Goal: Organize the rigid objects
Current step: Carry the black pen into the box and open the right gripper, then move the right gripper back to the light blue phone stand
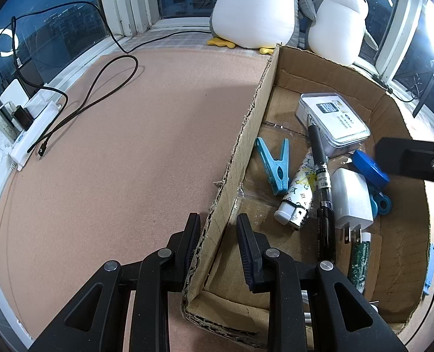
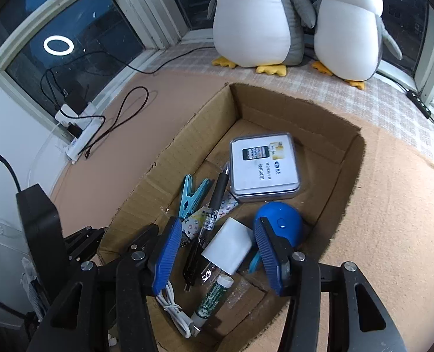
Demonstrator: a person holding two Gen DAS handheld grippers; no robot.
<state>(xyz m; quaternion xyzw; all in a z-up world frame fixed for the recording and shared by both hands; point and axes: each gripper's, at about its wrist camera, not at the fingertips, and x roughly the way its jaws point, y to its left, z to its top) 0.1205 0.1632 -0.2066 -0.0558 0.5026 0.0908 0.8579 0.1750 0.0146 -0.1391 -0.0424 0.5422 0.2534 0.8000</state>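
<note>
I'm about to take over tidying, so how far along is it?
Mostly done: the cardboard box already holds the blue clothespin, black pen, white charger, clear case, blue round object, green tube and white cable. The left gripper pinches the box wall; the right gripper, open, hangs over the charger, holding nothing. No loose items show outside the box.

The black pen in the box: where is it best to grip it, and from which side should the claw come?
Probably the upper barrel of the pen, taken from above with the jaws across its length. That stretch lies exposed between the blue peg and the clear case; its lower end is crowded by the white charger.
</note>
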